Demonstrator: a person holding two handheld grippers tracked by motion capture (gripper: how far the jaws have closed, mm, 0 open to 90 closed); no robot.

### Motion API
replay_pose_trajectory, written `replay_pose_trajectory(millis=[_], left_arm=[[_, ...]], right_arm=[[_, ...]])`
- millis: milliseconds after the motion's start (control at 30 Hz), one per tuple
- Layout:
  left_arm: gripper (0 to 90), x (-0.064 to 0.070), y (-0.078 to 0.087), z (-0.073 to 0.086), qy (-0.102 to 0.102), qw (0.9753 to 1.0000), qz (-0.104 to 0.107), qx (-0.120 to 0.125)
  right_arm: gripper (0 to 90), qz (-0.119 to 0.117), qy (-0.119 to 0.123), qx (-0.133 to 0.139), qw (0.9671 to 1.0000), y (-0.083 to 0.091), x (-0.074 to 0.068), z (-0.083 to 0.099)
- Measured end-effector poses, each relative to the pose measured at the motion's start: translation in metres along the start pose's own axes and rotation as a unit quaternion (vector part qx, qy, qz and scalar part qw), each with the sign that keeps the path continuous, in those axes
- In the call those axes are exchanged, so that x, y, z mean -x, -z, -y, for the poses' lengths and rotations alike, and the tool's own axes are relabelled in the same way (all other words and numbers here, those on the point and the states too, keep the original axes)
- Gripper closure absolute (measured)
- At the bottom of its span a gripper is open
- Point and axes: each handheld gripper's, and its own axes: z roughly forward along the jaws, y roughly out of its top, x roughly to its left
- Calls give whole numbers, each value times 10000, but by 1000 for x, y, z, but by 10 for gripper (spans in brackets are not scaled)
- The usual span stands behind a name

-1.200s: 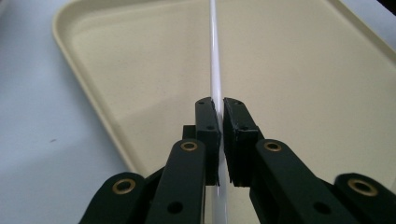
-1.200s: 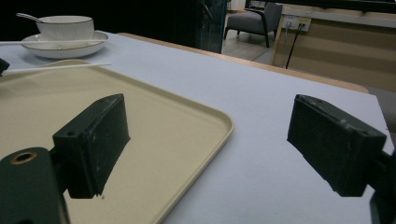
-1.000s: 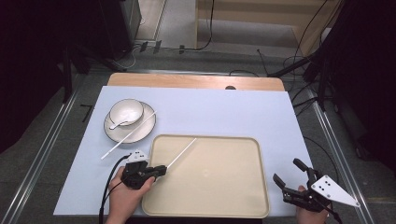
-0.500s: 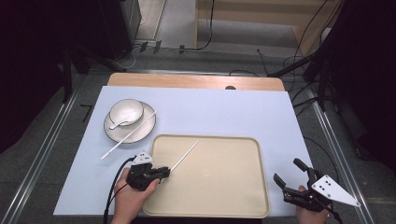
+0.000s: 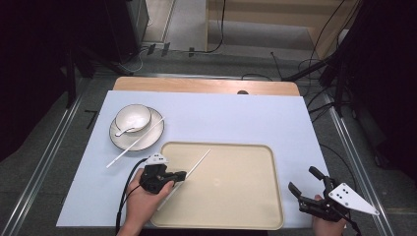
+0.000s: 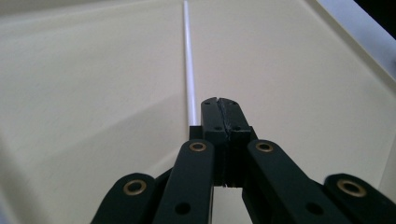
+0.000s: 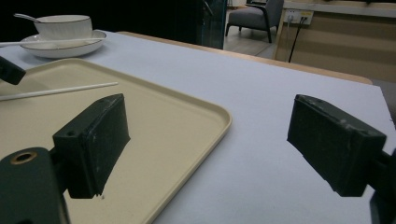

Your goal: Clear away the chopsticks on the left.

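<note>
The left claw (image 5: pixel 181 174) sits over the near left part of the tray (image 5: pixel 246 206), and its 2 jaws are pressed together. In the left gripper view (image 6: pixel 219 103) the jaw tips meet with no gap between them. The white stick (image 5: pixel 194 167) runs just beside the tips, on their left in that view (image 6: pixel 188 70), and extends straight ahead across the tray floor. Whether the jaws still pinch the stick cannot be told: its near end passes out of sight beside and under the jaw block. In the high view the stick lies at a slant, with its far end ahead and to the right of the left claw and its near end crossing the tray's left rim below the claw.

The right claw (image 5: pixel 307 187) rests off the tray, just past the tray's near right corner, above the pale blue mat (image 5: pixel 236 118). Its 2 jaws are spread wide and hold nothing. In the right gripper view (image 7: pixel 219 154) the tray rim and bare mat show between the jaws.

A plate (image 5: pixel 147 140) with a bowl (image 5: pixel 133 117) on it stands ahead and to the left of the left claw, well apart from it. A spoon (image 5: pixel 124 131) rests in the bowl. A second white stick (image 5: pixel 134 143) lies across the plate, its near end on the mat.
</note>
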Motion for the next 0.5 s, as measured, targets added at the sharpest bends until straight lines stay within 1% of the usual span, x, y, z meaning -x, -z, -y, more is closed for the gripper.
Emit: replay_pose_trajectory(millis=[100, 167, 233, 400, 467, 500], left_arm=[[900, 4, -9, -9, -46, 10000, 20, -14], [900, 7, -17, -15, -104, 9999, -33, -48], [900, 11, -26, -22, -143, 9999, -39, -60], [900, 15, -45, -29, -207, 9995, -32, -221], [900, 16, -51, -33, -304, 9991, -99, -269], [900, 17, -54, -35, -316, 9990, -123, -286]], right_arm=[[130, -2, 20, -10, 10000, 0, 1, 1], [130, -23, -4, -6, 10000, 1, 3, 1], [131, -21, -2, -17, 10000, 2, 4, 2], [130, 26, -93, 10, 10000, 3, 8, 3], [130, 32, -104, 22, 9999, 4, 9, 3], [131, 15, -75, 16, 10000, 4, 9, 2]])
